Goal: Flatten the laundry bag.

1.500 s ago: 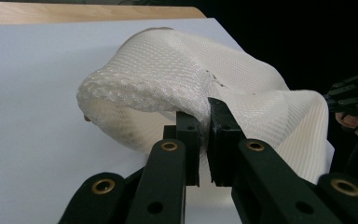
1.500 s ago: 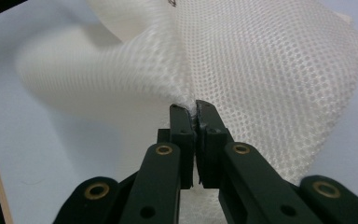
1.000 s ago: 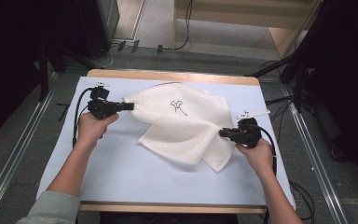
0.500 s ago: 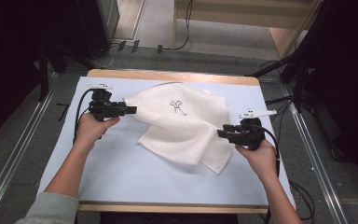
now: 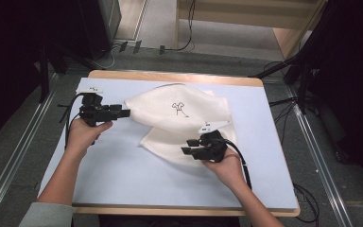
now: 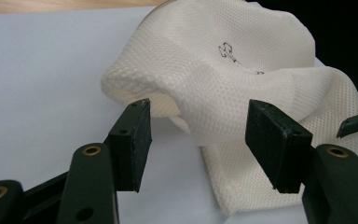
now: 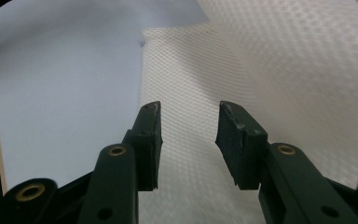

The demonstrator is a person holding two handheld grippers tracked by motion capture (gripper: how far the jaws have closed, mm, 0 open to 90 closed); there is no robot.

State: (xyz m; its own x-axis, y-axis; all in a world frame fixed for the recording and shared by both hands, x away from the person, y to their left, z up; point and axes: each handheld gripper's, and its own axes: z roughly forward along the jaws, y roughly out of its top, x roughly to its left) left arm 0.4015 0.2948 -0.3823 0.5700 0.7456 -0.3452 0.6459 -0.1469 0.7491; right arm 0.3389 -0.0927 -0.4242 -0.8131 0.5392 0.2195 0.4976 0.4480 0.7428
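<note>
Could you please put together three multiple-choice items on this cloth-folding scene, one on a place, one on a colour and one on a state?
1. Where is the right gripper?
A. Over the cloth's near part
B. Off the table
C. At the far edge of the table

2. What colour is the cloth?
A. Red
B. White
C. Black

3. How do the left gripper's jaws stand?
A. Clamped on the cloth
B. Apart, gripping nothing
C. Shut on a cable

Answers: 1 A, the high view shows it above the cloth's near fold. 2 B, white mesh with a small dark print. 3 B, the left gripper view shows a clear gap between the pads.
</note>
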